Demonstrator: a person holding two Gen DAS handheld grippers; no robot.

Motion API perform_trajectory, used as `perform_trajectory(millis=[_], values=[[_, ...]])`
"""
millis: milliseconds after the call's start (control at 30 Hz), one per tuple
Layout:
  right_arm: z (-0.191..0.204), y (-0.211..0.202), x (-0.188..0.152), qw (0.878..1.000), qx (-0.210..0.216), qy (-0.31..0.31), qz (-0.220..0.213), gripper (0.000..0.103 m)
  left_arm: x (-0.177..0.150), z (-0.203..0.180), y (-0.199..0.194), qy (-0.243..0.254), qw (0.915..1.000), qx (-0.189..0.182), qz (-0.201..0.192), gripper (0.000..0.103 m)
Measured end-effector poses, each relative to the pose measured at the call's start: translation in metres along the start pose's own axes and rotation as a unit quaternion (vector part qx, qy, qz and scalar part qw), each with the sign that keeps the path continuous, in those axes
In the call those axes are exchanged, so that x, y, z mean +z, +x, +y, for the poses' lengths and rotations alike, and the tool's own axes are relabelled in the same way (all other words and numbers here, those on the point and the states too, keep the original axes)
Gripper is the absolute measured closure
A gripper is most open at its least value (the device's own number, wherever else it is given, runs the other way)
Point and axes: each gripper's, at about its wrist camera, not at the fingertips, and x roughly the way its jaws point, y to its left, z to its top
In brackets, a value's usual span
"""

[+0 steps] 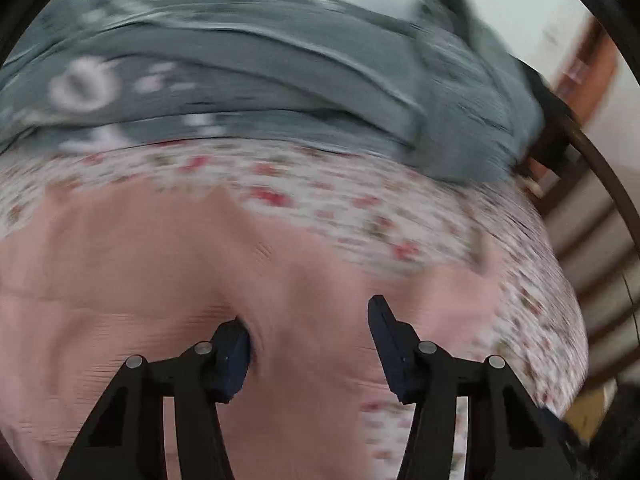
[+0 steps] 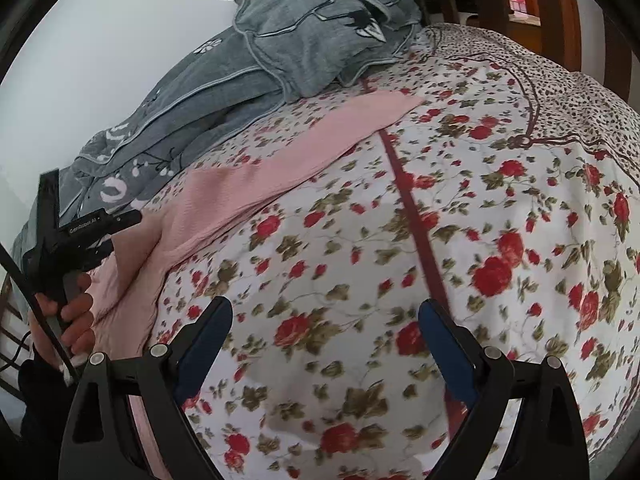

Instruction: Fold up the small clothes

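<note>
A pink ribbed garment (image 1: 168, 280) lies spread on the floral bedsheet (image 1: 320, 196). My left gripper (image 1: 310, 332) is open, low over the pink cloth, with its left fingertip pressing into a fold; nothing is held between the jaws. The view is blurred by motion. In the right wrist view the pink garment (image 2: 256, 176) stretches in a long strip from lower left towards the upper middle. My right gripper (image 2: 324, 332) is open and empty above the bare floral sheet (image 2: 500, 240), to the right of the garment. The left gripper body (image 2: 80, 236) and the hand holding it show at the left edge.
A grey patterned blanket (image 2: 280, 40) lies heaped along the far side of the bed, by a pale wall; it also shows in the left wrist view (image 1: 260, 76). A dark wooden bed frame (image 1: 576, 160) and slats stand at the right.
</note>
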Motion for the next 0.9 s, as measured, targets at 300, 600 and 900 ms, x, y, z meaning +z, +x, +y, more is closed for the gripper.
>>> perform_trajectory(millis=[300, 600, 900], values=[[-0.010, 0.000, 0.012, 1.000, -0.009, 0.004, -0.006, 0.009, -0.017, -0.036, 0.009, 0.043, 0.9977, -0.040, 0.033, 0.051], [-0.004, 0.016, 0.050, 1.000, 0.001, 0.000, -0.020, 0.020, -0.013, 0.069, -0.071, 0.025, 0.9926, 0.113, -0.037, 0.030], [0.018, 0.029, 0.049, 1.000, 0.018, -0.007, -0.009, 0.023, -0.085, 0.181, -0.140, 0.048, 0.9646, 0.259, -0.003, 0.028]])
